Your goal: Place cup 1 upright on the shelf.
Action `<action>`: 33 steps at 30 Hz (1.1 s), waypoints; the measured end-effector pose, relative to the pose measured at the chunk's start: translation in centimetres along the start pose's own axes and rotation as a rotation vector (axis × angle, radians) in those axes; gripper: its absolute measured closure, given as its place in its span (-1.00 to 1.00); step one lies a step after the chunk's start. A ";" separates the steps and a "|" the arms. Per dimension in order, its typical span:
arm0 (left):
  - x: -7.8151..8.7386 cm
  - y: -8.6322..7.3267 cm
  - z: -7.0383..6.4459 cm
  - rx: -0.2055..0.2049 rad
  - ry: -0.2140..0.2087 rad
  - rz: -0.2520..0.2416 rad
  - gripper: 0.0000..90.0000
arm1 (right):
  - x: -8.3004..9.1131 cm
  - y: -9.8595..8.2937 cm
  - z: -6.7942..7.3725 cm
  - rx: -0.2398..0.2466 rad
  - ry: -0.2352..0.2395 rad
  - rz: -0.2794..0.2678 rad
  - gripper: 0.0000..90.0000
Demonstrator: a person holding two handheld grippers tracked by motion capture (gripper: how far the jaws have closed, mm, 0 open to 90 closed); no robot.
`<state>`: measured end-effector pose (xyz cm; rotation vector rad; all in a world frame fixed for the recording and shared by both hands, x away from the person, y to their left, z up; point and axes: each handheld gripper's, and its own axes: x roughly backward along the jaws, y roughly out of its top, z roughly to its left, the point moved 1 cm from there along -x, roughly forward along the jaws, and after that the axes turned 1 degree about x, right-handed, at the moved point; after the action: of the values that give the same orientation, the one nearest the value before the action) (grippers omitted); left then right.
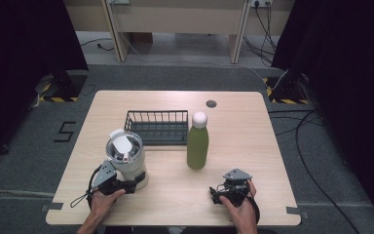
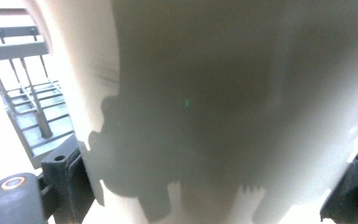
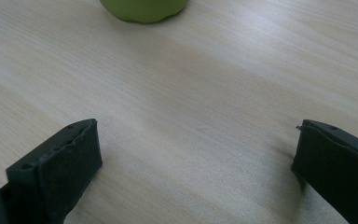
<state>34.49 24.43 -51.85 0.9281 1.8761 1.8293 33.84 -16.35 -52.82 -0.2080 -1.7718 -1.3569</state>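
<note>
At the near left of the tabletop (image 1: pixel 175 195) a cream tumbler (image 1: pixel 128 161) stands upright, with a clear lid and a white flip tab on top. It is judged to be a stiff, smooth-walled insulated cup, fairly heavy if filled and top-heavy because of the wide rim, so a slip or a tilt is to be expected under a loose hold. The best hold is judged to be low on the narrower base, where the wall can be spanned.

That is where the left hand-held gripper (image 1: pixel 126 186) is placed: its jaws are set around the tumbler's lower body, one at each side. In the left gripper view the tumbler's wall (image 2: pixel 223 93) is seen between the two black jaw tips, and the jaws appear closed against it, though the exact contact is hidden by the close range.

A black wire basket (image 1: pixel 157 126) lies just beyond the tumbler, toward the far side. To its right a green bottle (image 1: pixel 197 146) with a white cap stands upright near the middle.

At the near right the right hand-held gripper (image 1: pixel 224 191) rests low over bare wood, its jaws spread wide and empty, with the bottle's base (image 3: pixel 142 9) well ahead of them.
</note>
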 end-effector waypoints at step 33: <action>0.3 3.7 2.6 -0.026 0.067 0.001 -0.75 | 0.0 0.0 0.0 0.000 0.000 0.001 -0.98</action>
<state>36.71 26.34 -48.42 0.8685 1.8866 1.9032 33.85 -16.36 -52.82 -0.2086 -1.7713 -1.3567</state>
